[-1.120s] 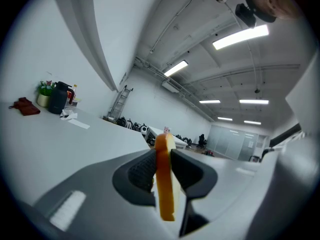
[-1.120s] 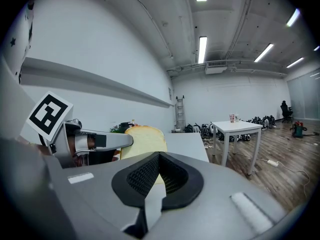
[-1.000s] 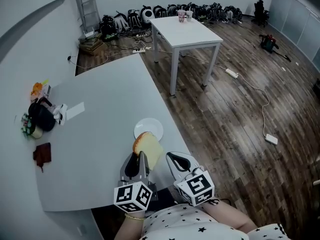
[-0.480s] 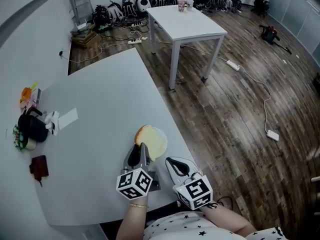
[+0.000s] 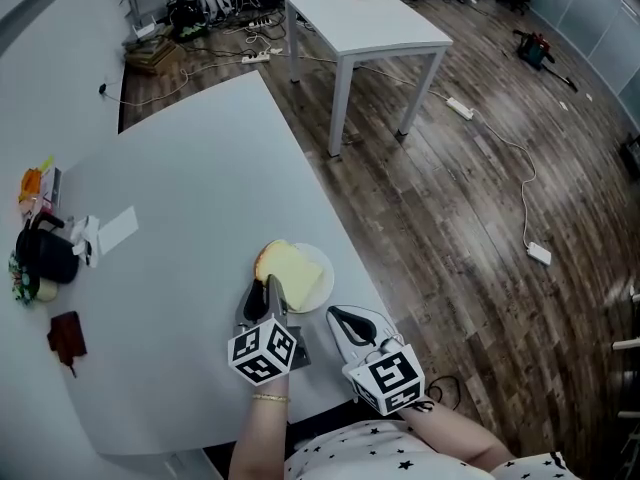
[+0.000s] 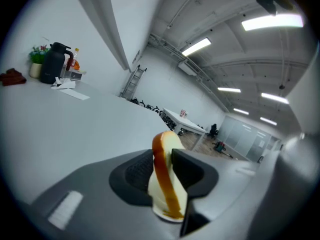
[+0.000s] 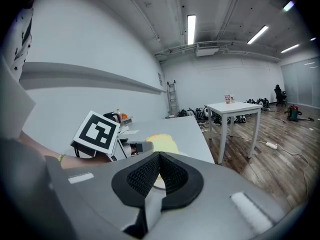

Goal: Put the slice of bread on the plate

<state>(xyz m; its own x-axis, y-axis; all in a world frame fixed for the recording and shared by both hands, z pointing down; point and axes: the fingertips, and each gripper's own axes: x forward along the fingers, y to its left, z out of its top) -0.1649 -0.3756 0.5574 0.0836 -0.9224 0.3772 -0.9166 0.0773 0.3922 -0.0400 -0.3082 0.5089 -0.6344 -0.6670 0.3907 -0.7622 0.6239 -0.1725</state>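
The slice of bread [image 5: 288,271], pale with a brown crust, lies tilted over the small white plate [image 5: 322,266] near the right edge of the grey table [image 5: 180,188]. My left gripper [image 5: 268,293] grips the bread's near edge. In the left gripper view the bread [image 6: 167,184] stands edge-on between the two black pads, and the jaws of the left gripper [image 6: 163,158] are opening around it. My right gripper [image 5: 350,320] hovers just right of the left one with its pads together and nothing in them. The right gripper view shows the right gripper [image 7: 160,156], with the bread [image 7: 161,143] beyond it.
A black kettle [image 5: 45,251], a paper slip [image 5: 118,226] and a brown pouch [image 5: 66,334] sit at the table's left side. The table edge runs close right of the plate. A white table [image 5: 355,18] and floor cables [image 5: 525,198] lie beyond.
My left gripper carried the bread forward and down, from beside the plate to over it. The right gripper followed slightly, staying shut.
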